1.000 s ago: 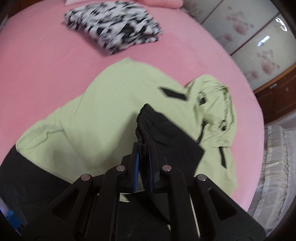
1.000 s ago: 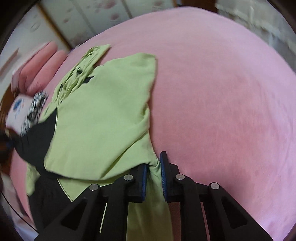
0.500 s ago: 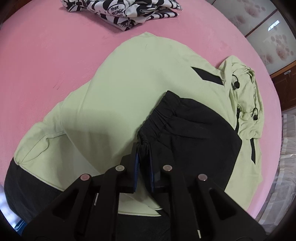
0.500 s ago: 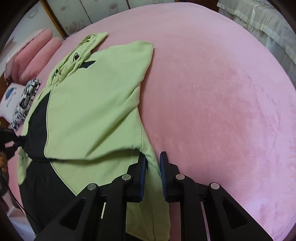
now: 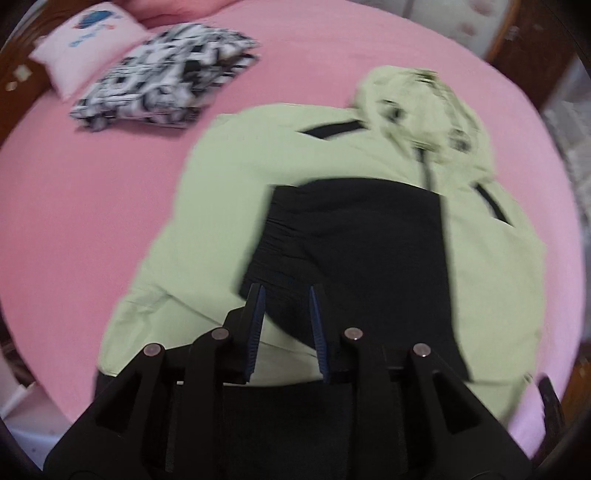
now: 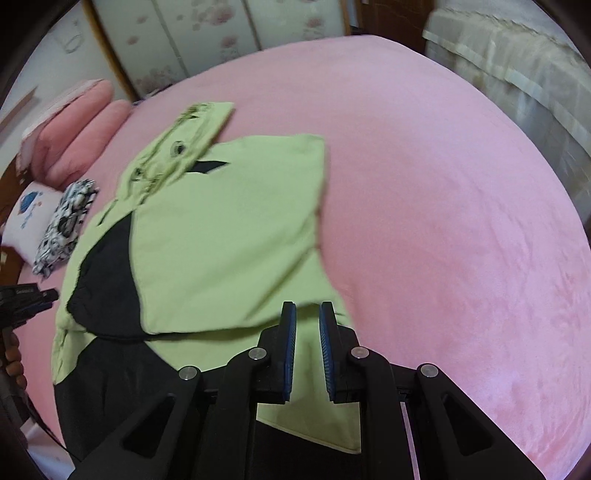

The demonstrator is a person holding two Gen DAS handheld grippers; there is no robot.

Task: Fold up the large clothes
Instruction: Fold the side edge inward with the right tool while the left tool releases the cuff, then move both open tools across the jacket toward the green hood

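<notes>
A lime-green hoodie (image 5: pixel 221 221) with black panels lies spread on the pink bed (image 5: pixel 74 203), hood (image 5: pixel 424 110) at the far end. Its black sleeve (image 5: pixel 351 240) lies folded across the body. My left gripper (image 5: pixel 286 291) hovers over that sleeve's cuff. Its jaws are opening, with a clear gap and no cloth pinched. In the right wrist view the hoodie (image 6: pixel 229 229) has its green sleeve folded inward. My right gripper (image 6: pixel 307 308) hangs above the sleeve's near edge with its pads apart and nothing between them. The left gripper (image 6: pixel 26 299) shows at the left edge, held by a hand (image 6: pixel 13 354).
A folded black-and-white patterned garment (image 5: pixel 166 77) lies beyond the hoodie, next to a white pillow (image 5: pixel 85 44). Pink pillows (image 6: pixel 74 122) sit at the head of the bed. Wardrobe doors (image 6: pixel 221 29) stand behind, and cream bedding (image 6: pixel 517 74) lies off to the right.
My left gripper let go of the black cuff, and the sleeve now lies flat across the hoodie. My right gripper released the green sleeve and rose above it.
</notes>
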